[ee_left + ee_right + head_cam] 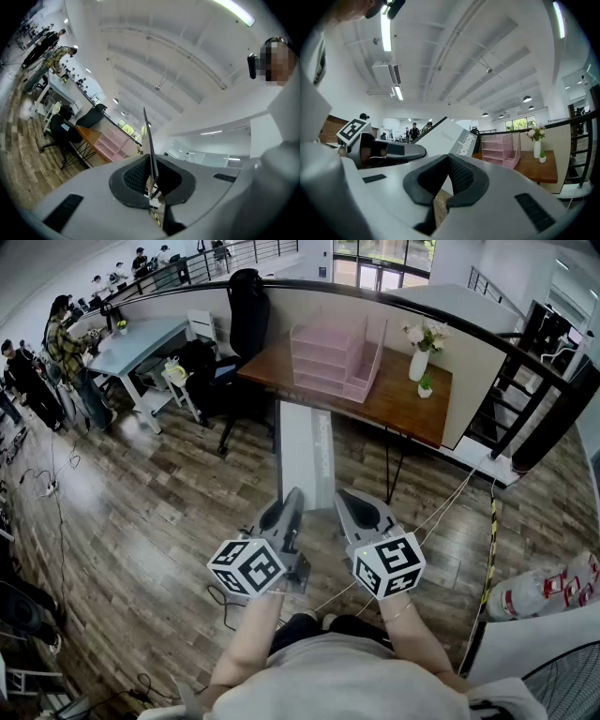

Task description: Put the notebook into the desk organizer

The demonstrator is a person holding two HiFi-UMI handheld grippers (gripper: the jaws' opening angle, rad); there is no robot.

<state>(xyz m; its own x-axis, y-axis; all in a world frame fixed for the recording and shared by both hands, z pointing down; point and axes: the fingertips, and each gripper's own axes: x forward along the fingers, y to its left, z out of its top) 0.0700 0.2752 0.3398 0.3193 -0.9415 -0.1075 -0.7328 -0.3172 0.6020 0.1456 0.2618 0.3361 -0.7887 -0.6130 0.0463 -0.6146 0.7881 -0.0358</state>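
Note:
A white and grey notebook (305, 442) stands upright in front of me, above the wooden floor. My left gripper (289, 507) is shut on its lower edge; in the left gripper view the notebook (150, 140) shows as a thin edge between the pads of that gripper (151, 176). My right gripper (349, 505) sits just right of the notebook, apart from it. In the right gripper view its pads meet at the tips of the gripper (449, 159) with nothing between them, and the notebook (440, 138) lies ahead to the left. The pink desk organizer (337, 357) stands on the wooden desk (403, 395) ahead.
A white vase of flowers (420, 352) and a small plant (425, 387) stand right of the organizer. A black chair (246, 310) is at the desk's left, a black railing (525, 352) and stairs to the right. People (66, 343) stand far left. Cables (441, 512) cross the floor.

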